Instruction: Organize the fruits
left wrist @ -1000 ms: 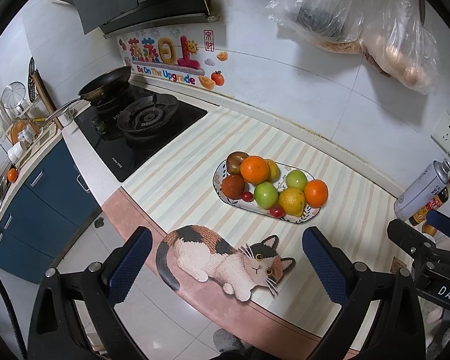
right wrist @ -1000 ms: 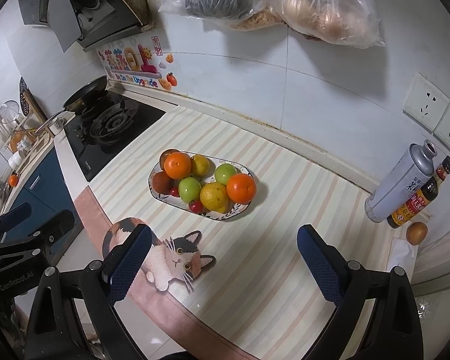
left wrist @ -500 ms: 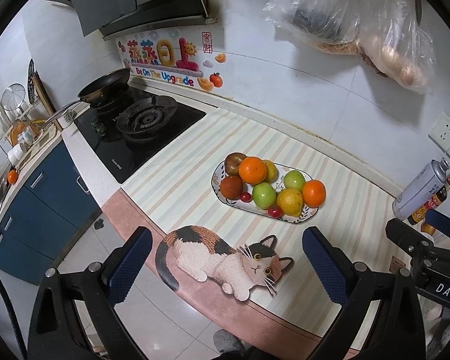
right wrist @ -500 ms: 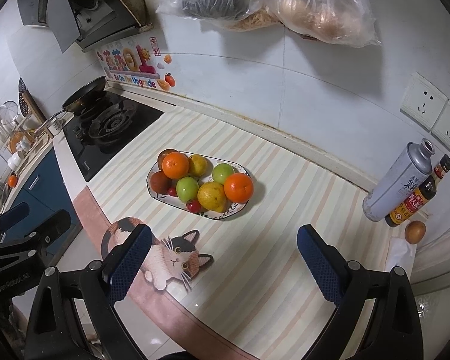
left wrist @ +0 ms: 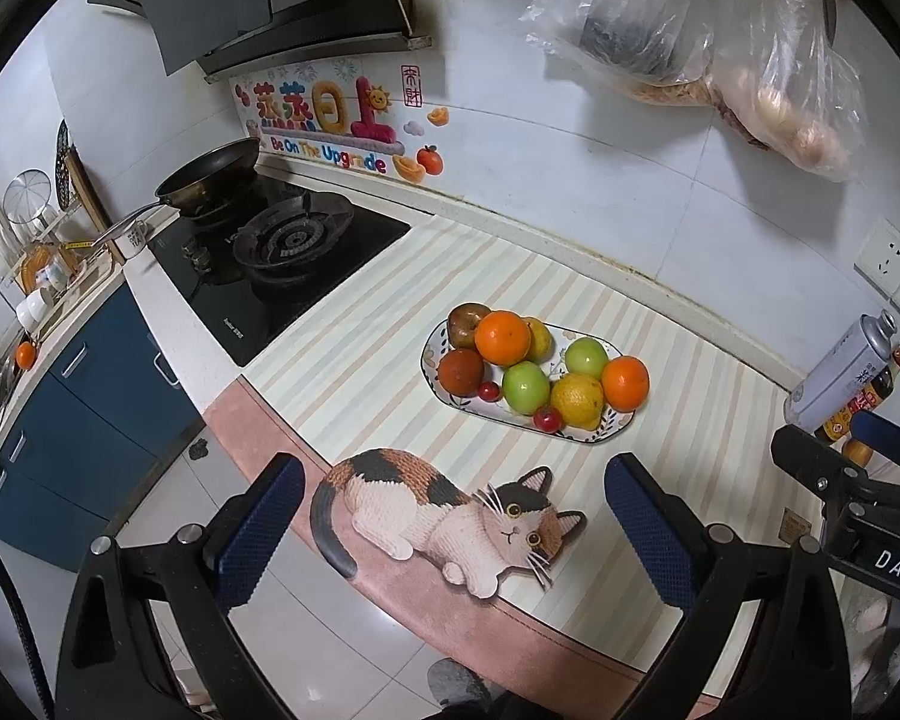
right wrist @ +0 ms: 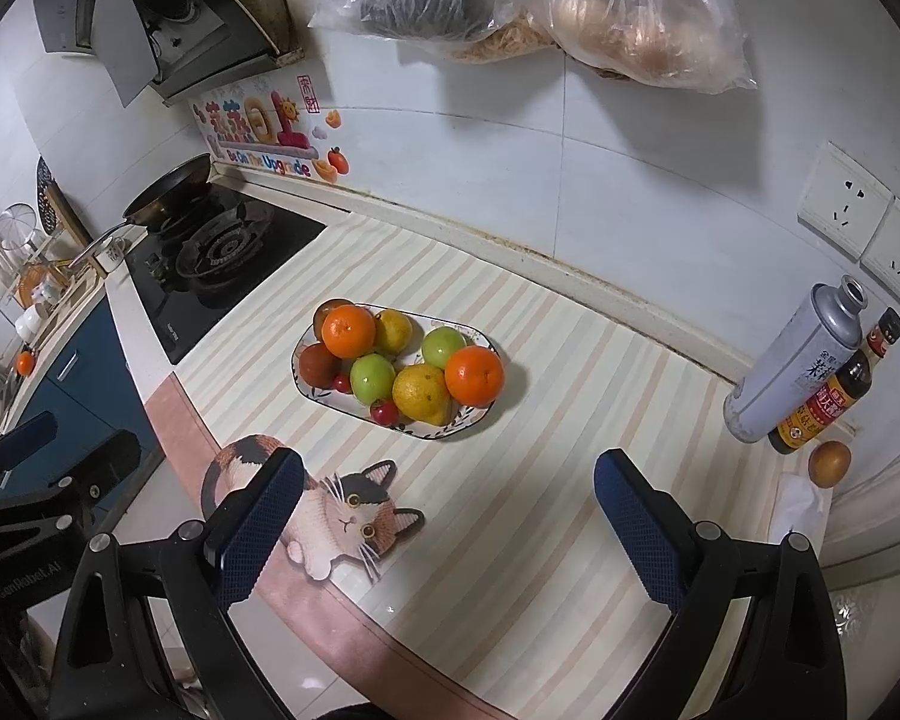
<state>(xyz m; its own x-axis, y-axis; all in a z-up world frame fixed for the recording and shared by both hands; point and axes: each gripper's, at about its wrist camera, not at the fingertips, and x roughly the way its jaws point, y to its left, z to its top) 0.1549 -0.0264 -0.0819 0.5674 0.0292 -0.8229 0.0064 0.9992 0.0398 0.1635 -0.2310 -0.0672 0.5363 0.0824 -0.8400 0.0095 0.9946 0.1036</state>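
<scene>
A home kitchen: a gas hob (left wrist: 282, 252) holding a frying pan (left wrist: 210, 177), a range hood (left wrist: 258, 0) overhead, white wall tiles, blue cabinets (left wrist: 72, 414).

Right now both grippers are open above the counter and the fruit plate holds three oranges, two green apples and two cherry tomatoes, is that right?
Not quite: the plate holds two oranges, not three, one at its stove end and one at the other end, as the right wrist view shows. The rest stands: left gripper and right gripper open, two green apples, two cherry tomatoes.
</scene>
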